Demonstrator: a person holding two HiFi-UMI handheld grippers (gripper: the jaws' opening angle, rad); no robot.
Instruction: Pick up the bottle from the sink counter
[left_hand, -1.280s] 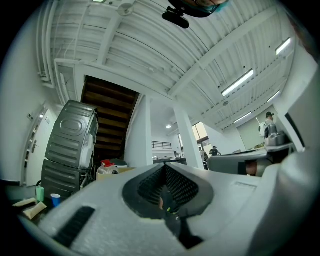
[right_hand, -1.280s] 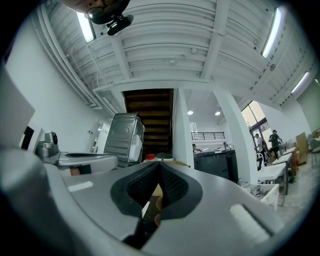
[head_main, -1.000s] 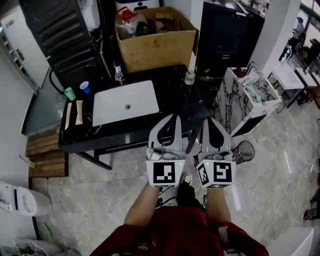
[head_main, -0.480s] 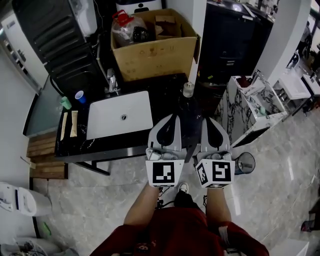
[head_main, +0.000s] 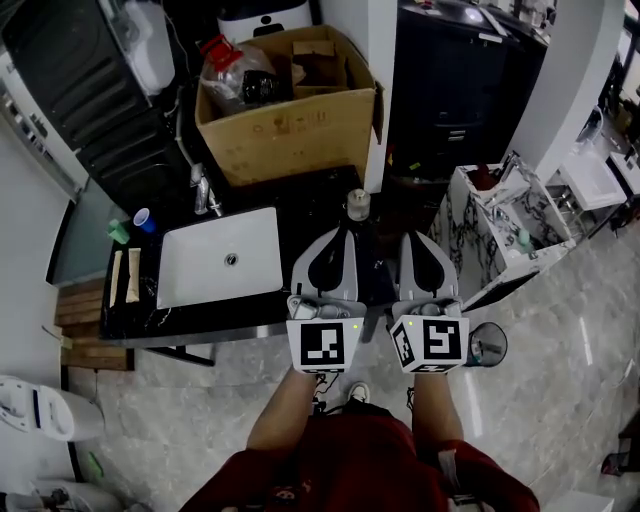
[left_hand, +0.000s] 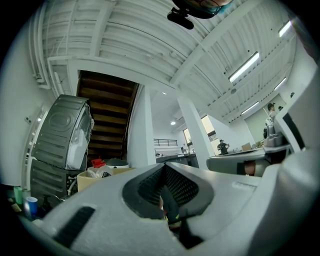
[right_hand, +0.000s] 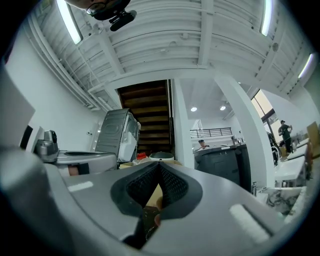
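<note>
Black sink counter (head_main: 305, 210): bottle (head_main: 357, 205) stood upright near its back edge, right of white basin (head_main: 220, 255). Your left gripper (head_main: 346, 232) and right gripper (head_main: 406, 238) had jaws together, empty, just short of it. Step, likely: approach. Next, you needed jaws parted around the bottle.

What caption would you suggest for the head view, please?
Left gripper and right gripper, both shut, point toward the bottle on the counter.
</note>
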